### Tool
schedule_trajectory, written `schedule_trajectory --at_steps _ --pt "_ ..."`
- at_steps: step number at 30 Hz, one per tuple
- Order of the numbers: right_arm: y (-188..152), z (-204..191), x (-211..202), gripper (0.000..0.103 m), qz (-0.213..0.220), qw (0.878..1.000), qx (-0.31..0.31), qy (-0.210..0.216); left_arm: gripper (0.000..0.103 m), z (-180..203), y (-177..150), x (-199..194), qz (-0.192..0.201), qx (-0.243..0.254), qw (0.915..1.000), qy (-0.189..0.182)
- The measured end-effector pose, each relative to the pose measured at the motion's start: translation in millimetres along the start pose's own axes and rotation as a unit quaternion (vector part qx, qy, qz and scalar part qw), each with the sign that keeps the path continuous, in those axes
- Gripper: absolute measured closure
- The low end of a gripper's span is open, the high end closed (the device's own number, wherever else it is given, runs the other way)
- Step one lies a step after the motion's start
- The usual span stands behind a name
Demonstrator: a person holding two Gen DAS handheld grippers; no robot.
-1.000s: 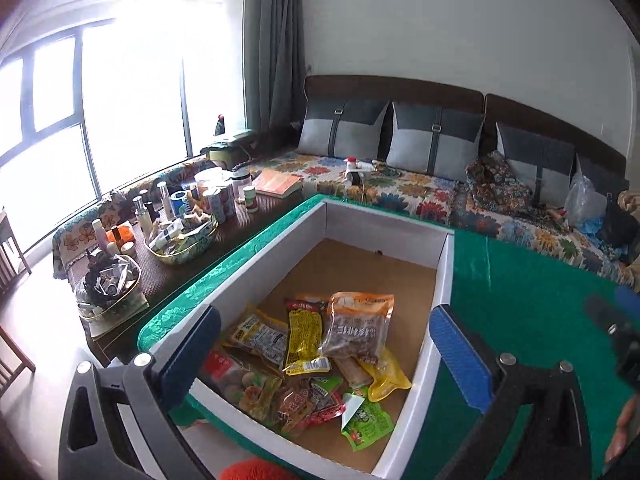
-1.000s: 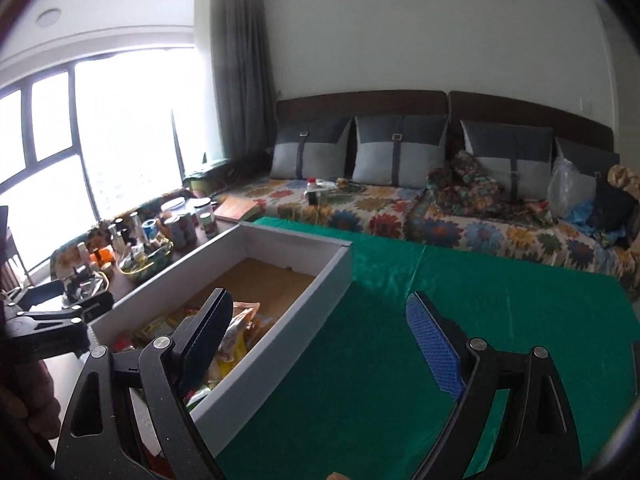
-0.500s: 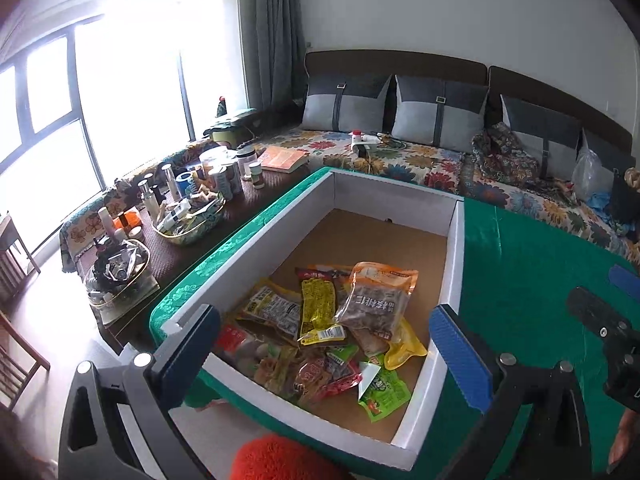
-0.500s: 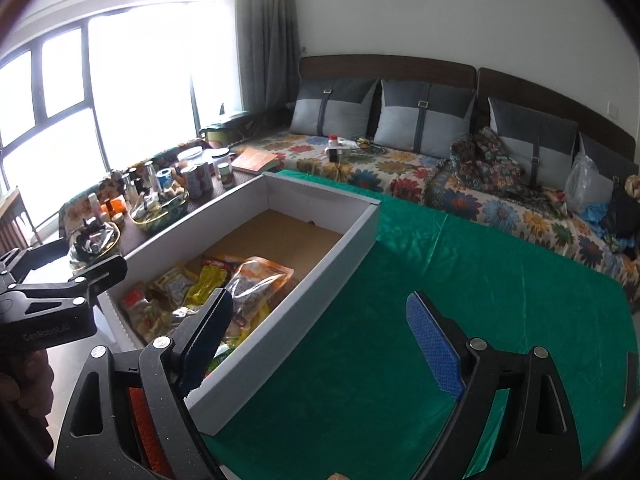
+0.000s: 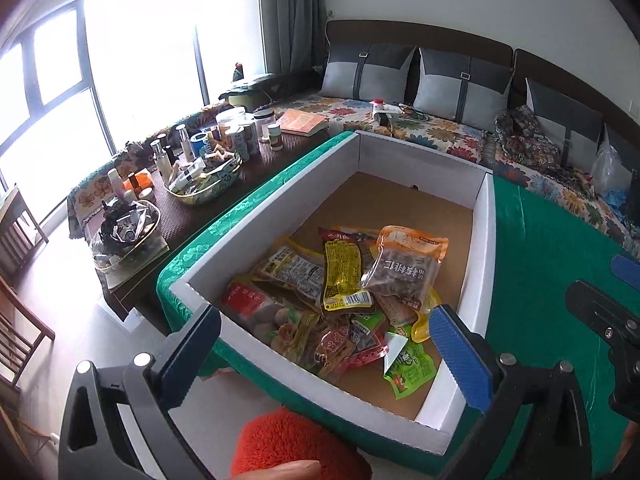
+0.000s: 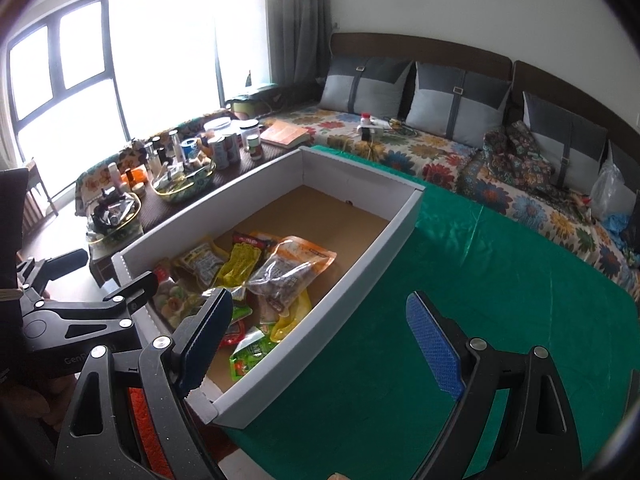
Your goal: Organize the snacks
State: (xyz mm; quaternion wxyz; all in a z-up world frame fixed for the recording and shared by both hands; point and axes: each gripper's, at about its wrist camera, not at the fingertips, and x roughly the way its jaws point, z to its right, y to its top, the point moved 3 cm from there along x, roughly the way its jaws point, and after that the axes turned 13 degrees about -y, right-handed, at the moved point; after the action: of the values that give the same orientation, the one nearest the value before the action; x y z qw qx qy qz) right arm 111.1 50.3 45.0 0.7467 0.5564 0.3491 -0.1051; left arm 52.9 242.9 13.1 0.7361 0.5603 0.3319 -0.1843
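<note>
I am hovering my left gripper (image 5: 324,344) and right gripper (image 6: 320,338) above a white cardboard box (image 5: 280,208) on a green tablecloth (image 6: 480,280), both spread wide, holding nothing. Snack packets (image 5: 344,292) are lying jumbled at the near end, roughly ten, overlapping; I am judging sorting barely started.

Left gripper (image 5: 325,350): fingers spread wide, nothing between them, pointing forward and slightly down. Right gripper (image 6: 318,340): fingers (image 6: 434,347) likewise wide apart, empty, level with the left one, which shows just left of its left finger.
</note>
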Motion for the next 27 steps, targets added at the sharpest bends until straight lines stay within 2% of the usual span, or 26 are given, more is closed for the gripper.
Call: schedule_trajectory --at_steps 8,18,27 --pt "9.2 -19.7 18.8 0.012 -0.043 0.999 -0.026 0.008 0.000 -9.7 3.7 2.0 -0.012 -0.008 0.9995 0.030" --pt "17.6 -30.5 23.7 0.012 -0.047 0.998 -0.030 0.013 0.000 -21.6 7.6 3.5 -0.013 -0.029 0.9995 0.009" --pt "21.3 -31.2 28.7 0.012 -0.051 0.998 -0.023 0.004 0.000 -26.4 12.8 -2.3 -0.007 -0.030 0.9994 0.016"
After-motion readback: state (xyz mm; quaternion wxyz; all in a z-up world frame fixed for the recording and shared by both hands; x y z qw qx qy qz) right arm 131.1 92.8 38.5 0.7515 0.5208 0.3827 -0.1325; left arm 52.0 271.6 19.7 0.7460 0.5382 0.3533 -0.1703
